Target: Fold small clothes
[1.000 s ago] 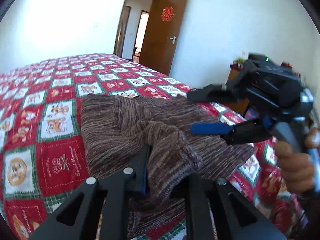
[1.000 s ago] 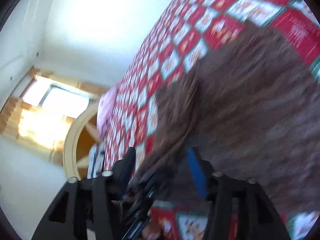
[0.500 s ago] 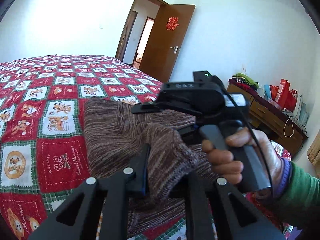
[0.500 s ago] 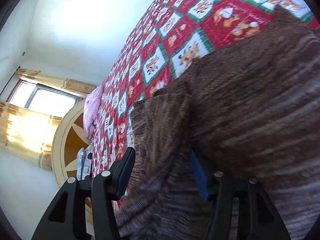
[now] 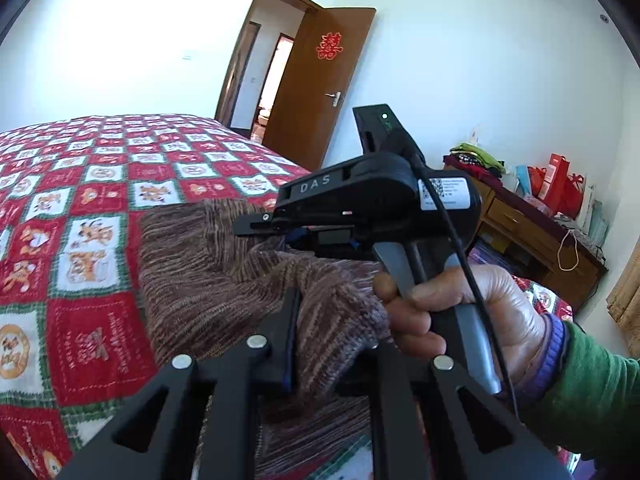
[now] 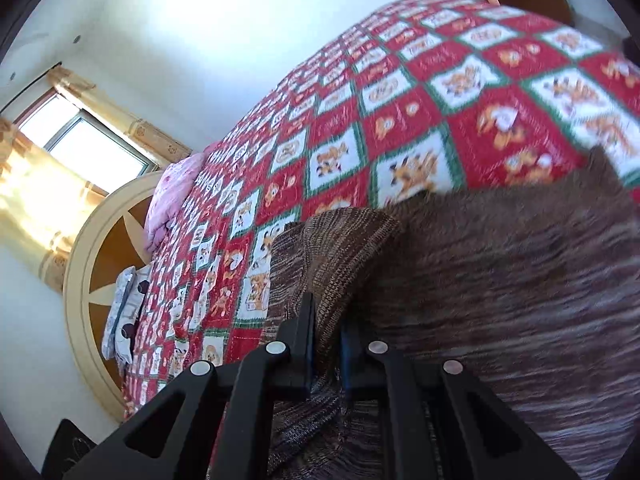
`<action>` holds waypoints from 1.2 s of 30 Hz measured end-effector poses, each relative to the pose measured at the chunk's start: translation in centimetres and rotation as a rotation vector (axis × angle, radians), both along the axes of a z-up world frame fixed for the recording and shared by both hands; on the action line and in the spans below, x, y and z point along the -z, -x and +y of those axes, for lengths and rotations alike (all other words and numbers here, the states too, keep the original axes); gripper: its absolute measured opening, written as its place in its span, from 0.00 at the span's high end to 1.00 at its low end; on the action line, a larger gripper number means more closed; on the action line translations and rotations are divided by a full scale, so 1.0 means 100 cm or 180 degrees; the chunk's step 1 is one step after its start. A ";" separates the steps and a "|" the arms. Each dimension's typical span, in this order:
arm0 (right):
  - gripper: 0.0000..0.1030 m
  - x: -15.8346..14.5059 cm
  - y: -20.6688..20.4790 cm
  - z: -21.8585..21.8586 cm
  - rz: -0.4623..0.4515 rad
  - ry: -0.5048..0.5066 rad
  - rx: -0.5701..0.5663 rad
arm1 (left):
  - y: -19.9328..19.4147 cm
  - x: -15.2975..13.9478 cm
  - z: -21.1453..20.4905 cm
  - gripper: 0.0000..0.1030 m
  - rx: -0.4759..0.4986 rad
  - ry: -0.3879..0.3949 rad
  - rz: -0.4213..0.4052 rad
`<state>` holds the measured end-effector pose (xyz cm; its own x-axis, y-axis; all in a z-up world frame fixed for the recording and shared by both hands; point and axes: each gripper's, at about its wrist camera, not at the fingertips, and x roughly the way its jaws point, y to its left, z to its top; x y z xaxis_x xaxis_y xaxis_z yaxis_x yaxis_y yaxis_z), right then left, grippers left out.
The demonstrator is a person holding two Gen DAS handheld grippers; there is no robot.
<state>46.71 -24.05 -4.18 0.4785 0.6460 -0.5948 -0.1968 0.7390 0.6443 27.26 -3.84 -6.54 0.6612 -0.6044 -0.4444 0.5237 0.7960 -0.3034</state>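
Left wrist view: my left gripper is clamped on a bunched fold of the brown knit garment, which fills the gap between my fingers at 6 o'clock.
Garment's place: it lies on the red patchwork bedspread, its bulk spreading from my left jaws toward 10 o'clock.
Right hand: at 3 o'clock in this view, squeezing the handle of my right gripper, whose nose points to 9 o'clock over the cloth.
Right wrist view: my right gripper is closing, its jaws already nipping a raised ridge of the knit; the rest of the fabric runs off toward 3 o'clock, blurred.
Long axis: I judge the garment runs away from my left jaws toward the far edge of the bed.
Nearer hand: both grips sit on the near edge, just beside each other, the right slightly farther up the cloth.
Coming move: I judge the near edge must be carried toward 12 o'clock, over the flat part.
Risk: the loose knit may sag between the two grips.
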 end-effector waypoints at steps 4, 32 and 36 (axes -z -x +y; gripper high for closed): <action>0.91 -0.009 -0.002 -0.026 -0.0067 0.0119 0.0032 | -0.003 -0.006 -0.024 0.87 0.0146 -0.0016 -0.0061; 0.91 0.022 -0.002 -0.140 0.0028 0.0830 0.0172 | -0.001 0.026 -0.151 0.88 0.0797 -0.0320 0.0335; 0.91 0.025 0.005 -0.148 0.0051 0.0932 0.0259 | 0.001 0.026 -0.147 0.82 0.0783 -0.0453 0.0399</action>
<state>46.18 -38.89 -6.65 0.5106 0.4060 -0.7579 -0.1210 0.9067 0.4041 27.16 -18.55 -9.17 0.4374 -0.6654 -0.6049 0.6716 0.6890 -0.2723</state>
